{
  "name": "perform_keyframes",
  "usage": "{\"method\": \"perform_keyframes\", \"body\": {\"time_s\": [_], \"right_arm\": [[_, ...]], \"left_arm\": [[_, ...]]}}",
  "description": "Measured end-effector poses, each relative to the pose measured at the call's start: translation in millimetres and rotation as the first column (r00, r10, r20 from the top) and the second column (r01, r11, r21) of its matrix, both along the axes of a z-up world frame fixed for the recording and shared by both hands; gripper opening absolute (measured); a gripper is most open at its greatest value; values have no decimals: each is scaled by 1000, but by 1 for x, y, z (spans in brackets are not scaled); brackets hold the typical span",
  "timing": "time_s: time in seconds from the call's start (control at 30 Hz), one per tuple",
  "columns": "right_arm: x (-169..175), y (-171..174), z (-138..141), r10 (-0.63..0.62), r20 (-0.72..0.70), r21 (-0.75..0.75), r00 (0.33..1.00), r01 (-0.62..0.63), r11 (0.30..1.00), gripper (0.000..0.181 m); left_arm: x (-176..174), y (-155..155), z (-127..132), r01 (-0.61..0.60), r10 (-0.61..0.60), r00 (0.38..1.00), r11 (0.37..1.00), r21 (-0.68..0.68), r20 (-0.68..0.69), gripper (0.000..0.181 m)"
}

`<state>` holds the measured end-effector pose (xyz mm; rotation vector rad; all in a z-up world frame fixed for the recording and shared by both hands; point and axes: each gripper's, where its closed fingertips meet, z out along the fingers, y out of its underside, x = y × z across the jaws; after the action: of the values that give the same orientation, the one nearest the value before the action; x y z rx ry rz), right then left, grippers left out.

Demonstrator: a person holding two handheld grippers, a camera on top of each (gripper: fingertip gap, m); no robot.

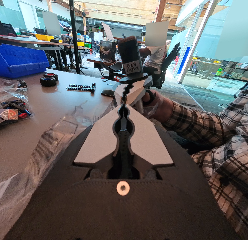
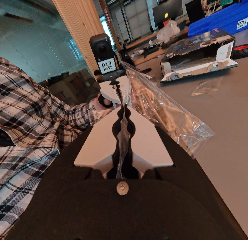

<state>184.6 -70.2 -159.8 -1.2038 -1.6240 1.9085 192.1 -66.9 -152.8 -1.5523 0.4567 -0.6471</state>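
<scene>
My two grippers meet tip to tip above the table's edge (image 1: 60,96), both shut on the same clear plastic bag (image 1: 60,127). In the left wrist view my left gripper (image 1: 124,106) is closed, and the bag hangs off to its left. The right gripper (image 1: 124,98) faces it, also closed. In the right wrist view my right gripper (image 2: 124,106) is shut with crumpled film running down between its fingers. The bag (image 2: 167,112) spreads to the right. The left gripper (image 2: 120,98) pinches the film just beyond my tips.
A blue bin (image 1: 20,59), two black tyres (image 1: 48,80), black studded beams (image 1: 81,86) and a bag of small parts (image 1: 13,107) lie on the table. A torn cardboard box (image 2: 198,56) and another clear bag (image 2: 206,88) sit farther off. A wooden pillar (image 2: 80,25) stands behind. The tips of both grippers are at nearly the same place.
</scene>
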Motion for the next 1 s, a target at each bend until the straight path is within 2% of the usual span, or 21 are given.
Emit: {"method": "perform_keyframes", "body": {"time_s": [0.13, 0.3, 0.47, 0.7, 0.83, 1.0], "right_arm": [[-1, 3, 5, -4, -51, -87, 999, -1, 996, 0], [2, 27, 19, -108, -118, -171, 987, 87, 981, 0], [2, 32, 30, -175, -171, -123, 970, 156, 980, 0], [-8, 36, 39, -273, -225, -40, 935, 271, 962, 0], [-10, 22, 46, -245, -276, 60, 929, 272, 961, 0], [-9, 17, 57, -240, -337, 104, 910, 289, 952, 0]], "left_arm": [[-3, 0, 1, -29, 29, 999, 999, 13, -21, 0], [-17, -3, 3, -74, 74, 996, 997, -1, -42, 0], [-24, 0, 4, -104, 103, 994, 993, -48, -22, 0], [-30, 4, 5, -147, 160, 983, 979, -141, 87, 56], [-39, 13, -1, -148, 193, 964, 961, -234, 183, 74], [-57, 16, -5, -153, 240, 917, 950, -273, 320, 80]]}}
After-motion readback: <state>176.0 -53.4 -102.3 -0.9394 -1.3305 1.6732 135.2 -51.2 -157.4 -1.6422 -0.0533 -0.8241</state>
